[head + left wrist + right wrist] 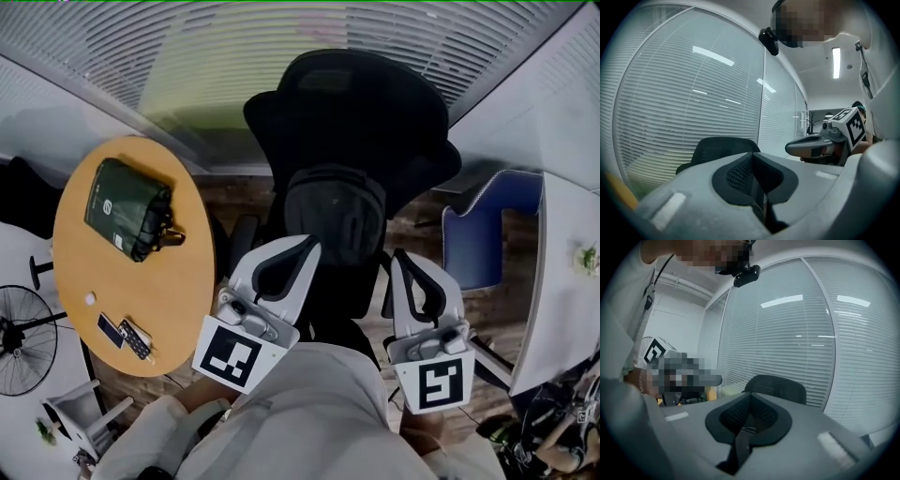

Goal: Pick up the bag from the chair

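Head view: black backpack [335,211] zipped shut on seat of black office chair [361,112], contents not visible. Sits ahead of and below both tools, btwn their two lines, nearer L gripper [307,246] than R gripper [400,257]; contact not evident. Both held side by side over the person's lap, tips aimed at the chair. Out left of L gripper: round wooden table [192,281] w/ closed green pouch [127,206], contents unseen, plus a small dark remote [136,340] near the table's near edge. Further left, a floor fan [17,342]. Right of R gripper: blue chair [483,234], then a white tabletop [562,272]. Wood floor under all; slatted blinds [234,47] behind the chair.

L gripper view: clenched, pads pressed together, nothing btwn them. Chair backrest straight ahead beyond tips; blinds on glass wall behind it. R gripper w/ its marker cube off to the right, level w/ this one. Ceiling strip light [836,61] up right.

R gripper view: clenched as well, pads meeting, empty. Chair backrest ahead, slightly right of tips; blinds filling the wall beyond. L gripper's marker cube out left, wooden table edge just below it.
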Action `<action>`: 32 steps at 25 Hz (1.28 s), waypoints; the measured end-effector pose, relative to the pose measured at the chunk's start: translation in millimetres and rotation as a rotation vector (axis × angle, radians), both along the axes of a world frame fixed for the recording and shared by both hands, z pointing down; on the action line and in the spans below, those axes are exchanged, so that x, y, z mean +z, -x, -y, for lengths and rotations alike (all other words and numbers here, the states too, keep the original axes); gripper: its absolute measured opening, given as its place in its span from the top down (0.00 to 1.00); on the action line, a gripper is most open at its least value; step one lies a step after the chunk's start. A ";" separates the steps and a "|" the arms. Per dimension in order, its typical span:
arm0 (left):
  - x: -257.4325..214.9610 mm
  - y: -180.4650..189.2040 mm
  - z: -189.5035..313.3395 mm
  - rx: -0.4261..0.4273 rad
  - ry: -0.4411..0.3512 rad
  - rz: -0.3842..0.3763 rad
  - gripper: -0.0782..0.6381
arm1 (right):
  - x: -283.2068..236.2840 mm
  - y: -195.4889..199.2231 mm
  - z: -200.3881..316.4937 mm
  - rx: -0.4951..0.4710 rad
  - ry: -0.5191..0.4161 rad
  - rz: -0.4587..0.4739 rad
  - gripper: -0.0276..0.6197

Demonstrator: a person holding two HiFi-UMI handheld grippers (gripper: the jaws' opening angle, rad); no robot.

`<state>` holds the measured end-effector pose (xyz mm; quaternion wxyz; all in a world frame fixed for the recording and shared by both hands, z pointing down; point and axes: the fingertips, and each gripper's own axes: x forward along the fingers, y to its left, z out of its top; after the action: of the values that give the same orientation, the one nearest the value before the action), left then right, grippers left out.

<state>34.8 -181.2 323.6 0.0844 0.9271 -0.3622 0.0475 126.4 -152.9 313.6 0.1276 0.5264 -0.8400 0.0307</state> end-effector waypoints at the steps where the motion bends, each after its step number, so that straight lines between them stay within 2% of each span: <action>1: 4.9 1.2 4.0 0.004 0.010 0.000 0.89 | 3.9 1.3 2.7 0.001 0.007 -0.005 0.95; 23: 111.7 17.3 49.8 0.014 0.129 0.045 0.84 | 103.3 1.8 43.0 0.023 0.109 -0.080 0.85; 32: 143.9 22.8 59.8 0.000 0.133 0.069 0.83 | 144.5 -5.7 49.7 0.049 0.129 -0.114 0.84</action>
<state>11.9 -241.0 467.5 0.1332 0.9173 -0.3607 0.1033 132.1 -202.6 458.1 0.2079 0.5384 -0.8146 0.0579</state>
